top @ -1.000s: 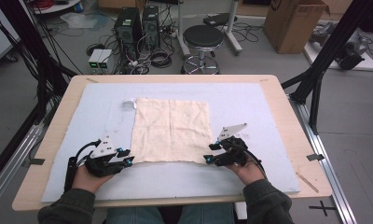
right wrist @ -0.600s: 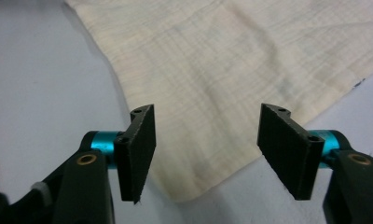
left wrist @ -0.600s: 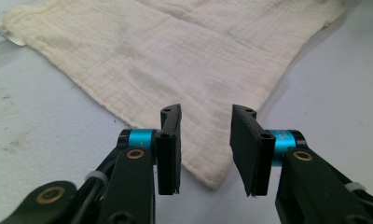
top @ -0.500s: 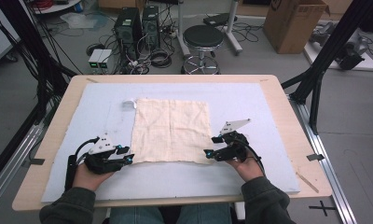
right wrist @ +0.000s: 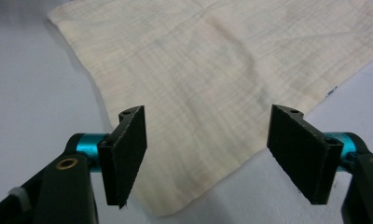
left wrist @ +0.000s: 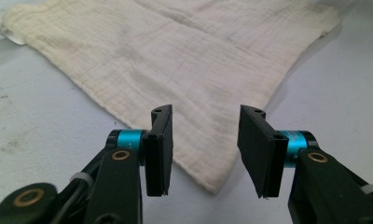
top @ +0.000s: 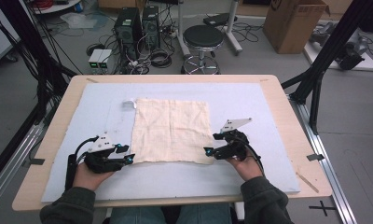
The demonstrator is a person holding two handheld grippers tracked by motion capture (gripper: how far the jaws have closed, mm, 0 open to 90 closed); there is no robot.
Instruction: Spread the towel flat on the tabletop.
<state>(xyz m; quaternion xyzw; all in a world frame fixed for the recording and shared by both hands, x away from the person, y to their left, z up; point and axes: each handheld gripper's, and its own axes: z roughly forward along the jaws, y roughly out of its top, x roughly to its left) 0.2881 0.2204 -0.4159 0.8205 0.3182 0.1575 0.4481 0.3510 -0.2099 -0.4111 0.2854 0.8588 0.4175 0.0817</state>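
One cream cloth lies flat near the middle of the table, roughly square, of loose gauzy weave with faint creases crossing it. It rests on a pale blue-grey mat that covers most of the light wooden top.

At the left, the left gripper sits low at the cloth's near left corner. Its two black jaws have just been opening and stand apart, released, with that corner lying on the mat between them and no pad pressing on it. The pads are flat, matte black slabs on turquoise collars.

A small clear scrap lies at the cloth's far left corner, touching its edge.

At the right, the right gripper sits at the near right corner. Its jaws have also just been opening and gape wide, let go, the corner resting flat between them untouched.

Two grippers, two hands in dark sleeves, one cloth. Nothing lies across the cloth.

Beyond the table stand one round black stool, two dark computer towers amid tangled cables, and one cardboard box.
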